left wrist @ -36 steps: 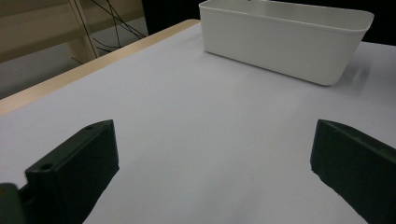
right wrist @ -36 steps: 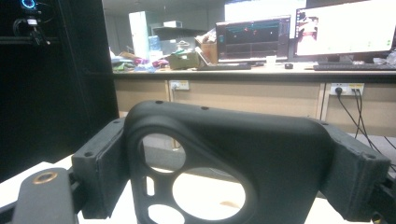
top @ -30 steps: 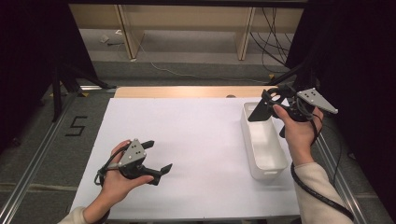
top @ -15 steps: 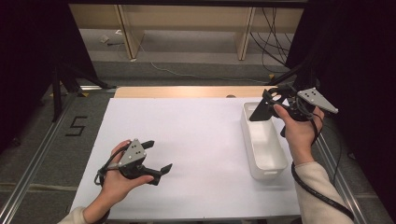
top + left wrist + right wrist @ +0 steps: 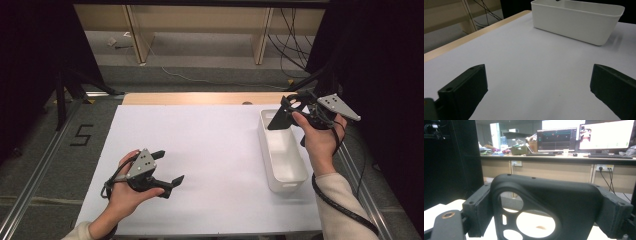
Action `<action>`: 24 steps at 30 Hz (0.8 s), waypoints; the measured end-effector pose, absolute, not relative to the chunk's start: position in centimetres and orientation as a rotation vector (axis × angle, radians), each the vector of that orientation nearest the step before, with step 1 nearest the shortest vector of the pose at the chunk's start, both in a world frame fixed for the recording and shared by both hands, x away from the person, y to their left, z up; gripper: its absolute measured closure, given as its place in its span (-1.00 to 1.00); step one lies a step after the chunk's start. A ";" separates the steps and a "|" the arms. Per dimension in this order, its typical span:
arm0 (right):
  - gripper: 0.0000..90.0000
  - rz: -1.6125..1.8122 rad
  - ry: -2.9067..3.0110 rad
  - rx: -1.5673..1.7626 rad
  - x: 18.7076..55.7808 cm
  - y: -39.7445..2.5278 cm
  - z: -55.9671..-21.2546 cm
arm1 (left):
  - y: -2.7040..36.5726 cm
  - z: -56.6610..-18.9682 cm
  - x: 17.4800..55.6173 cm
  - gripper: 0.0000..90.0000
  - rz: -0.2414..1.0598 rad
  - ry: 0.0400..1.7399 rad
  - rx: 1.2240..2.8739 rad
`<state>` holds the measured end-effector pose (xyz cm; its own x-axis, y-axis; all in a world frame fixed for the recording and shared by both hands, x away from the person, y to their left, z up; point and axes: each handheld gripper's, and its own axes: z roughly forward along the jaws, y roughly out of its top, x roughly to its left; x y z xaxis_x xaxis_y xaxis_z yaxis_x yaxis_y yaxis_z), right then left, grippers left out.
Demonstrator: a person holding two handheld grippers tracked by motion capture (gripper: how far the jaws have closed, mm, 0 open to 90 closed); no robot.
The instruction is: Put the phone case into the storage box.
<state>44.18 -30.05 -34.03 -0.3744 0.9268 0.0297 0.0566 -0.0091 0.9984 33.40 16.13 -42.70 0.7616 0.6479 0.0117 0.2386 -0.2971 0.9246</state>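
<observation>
Right gripper (image 5: 281,116) pinching a black phone case (image 5: 544,205) above the far end of the white bin (image 5: 282,152) at the table's right edge; lower it level before releasing, while left gripper (image 5: 167,170), jaws spread, idles near front-left corner.

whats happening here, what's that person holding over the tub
A person holds a gripper in each hand at a white table. The right gripper is shut on a flat black plastic piece with round cut-outs, held above the far end of the white rectangular plastic bin. The left gripper is open and holds nothing, low over the table near the person.
</observation>
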 end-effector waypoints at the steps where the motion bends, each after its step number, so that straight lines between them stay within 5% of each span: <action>1: -0.65 1.475 1.521 1.057 44.2 -30.0 -34.0 | 16.1 -42.7 33.4 -0.98 0.471 0.680 1.872; 24: -0.65 1.443 1.537 1.045 45.0 -29.7 -34.2 | 16.1 -42.7 33.4 -0.98 0.471 0.680 1.872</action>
